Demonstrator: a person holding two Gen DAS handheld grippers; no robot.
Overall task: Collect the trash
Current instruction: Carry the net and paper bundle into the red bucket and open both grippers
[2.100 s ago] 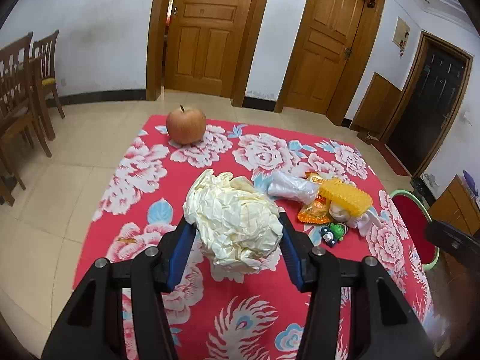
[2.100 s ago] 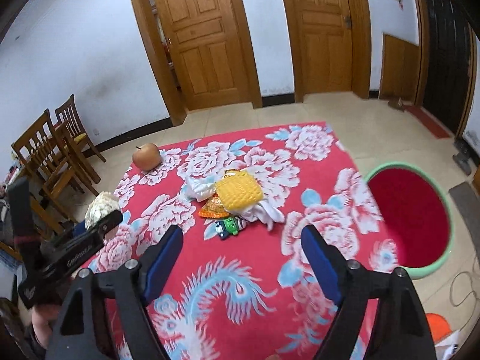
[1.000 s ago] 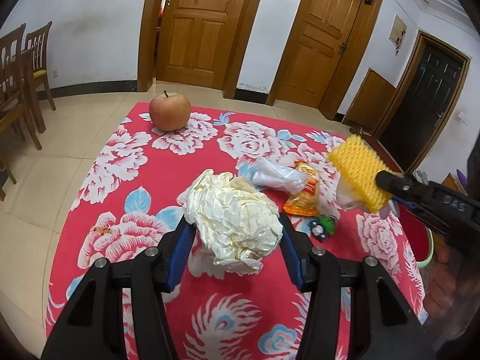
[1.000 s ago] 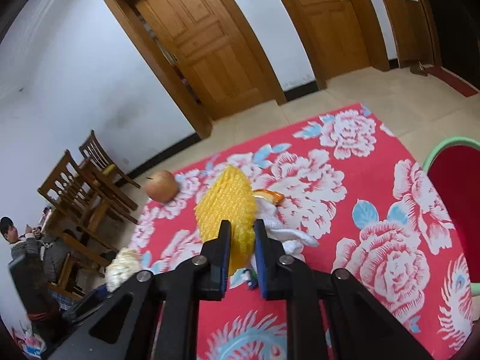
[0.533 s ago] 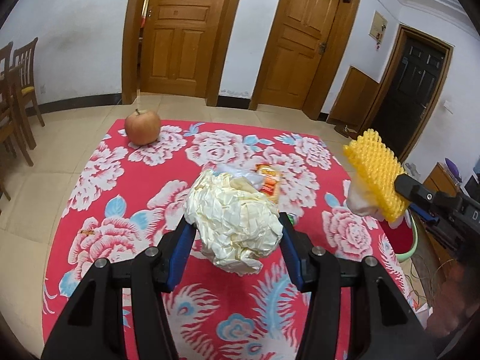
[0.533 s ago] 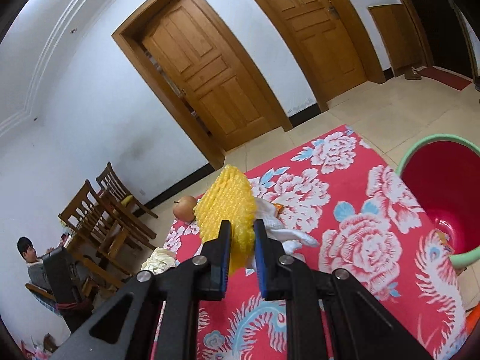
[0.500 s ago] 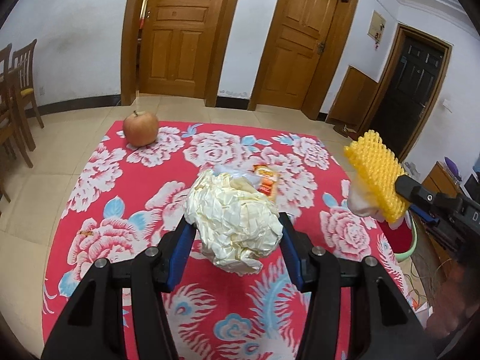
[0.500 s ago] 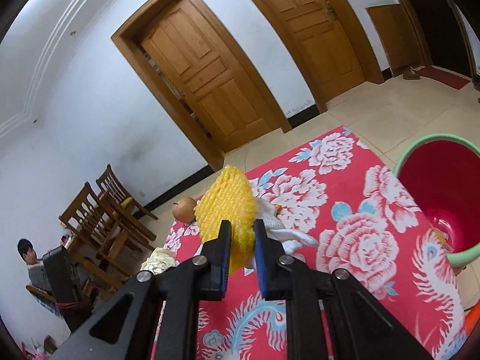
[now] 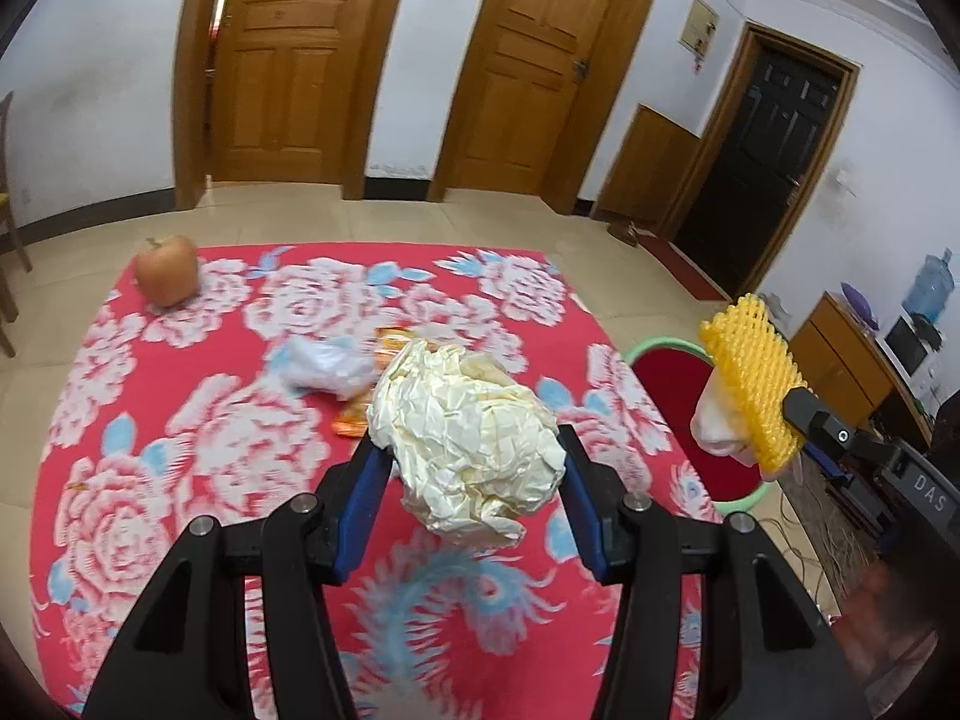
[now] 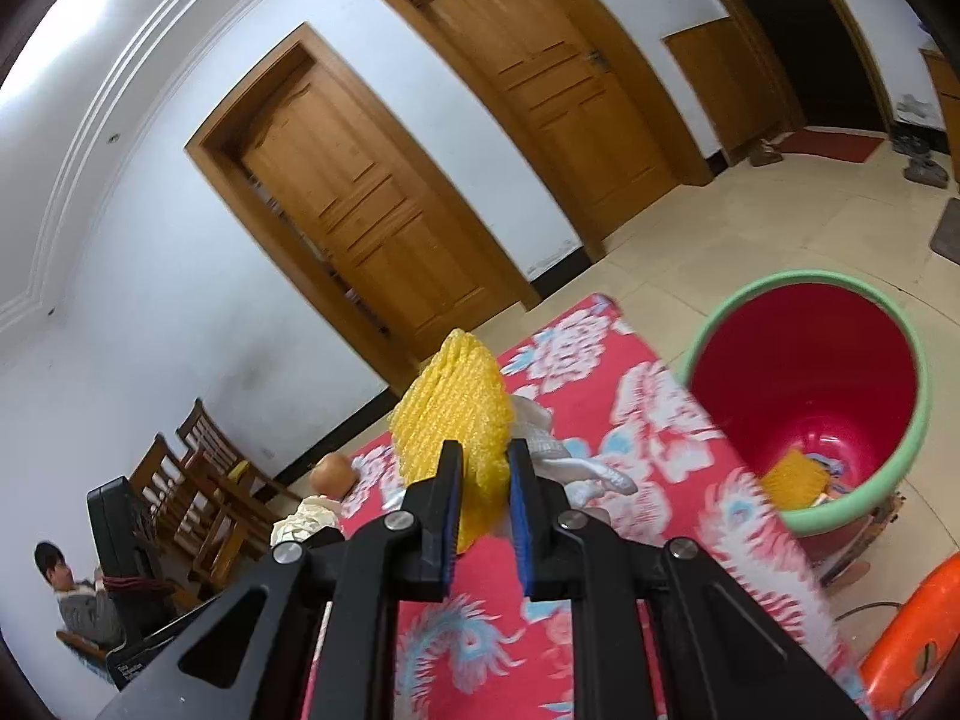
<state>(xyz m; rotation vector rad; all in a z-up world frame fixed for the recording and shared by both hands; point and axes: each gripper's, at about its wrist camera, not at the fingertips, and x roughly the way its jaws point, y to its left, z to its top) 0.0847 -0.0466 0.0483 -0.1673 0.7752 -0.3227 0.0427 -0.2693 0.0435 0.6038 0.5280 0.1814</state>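
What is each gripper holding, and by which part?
Left gripper: crumpled paper ball, by its sides. Right gripper: yellow foam net, by its lower end.

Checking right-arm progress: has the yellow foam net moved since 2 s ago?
Yes. The yellow foam net, then on the tablecloth, is lifted in the right gripper toward the red bin.

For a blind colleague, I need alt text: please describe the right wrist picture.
The right claw is shut on a yellow foam net with white paper behind it, above a red flowered tablecloth. To the right, a red bin with a green rim stands on the floor; wooden doors are behind.
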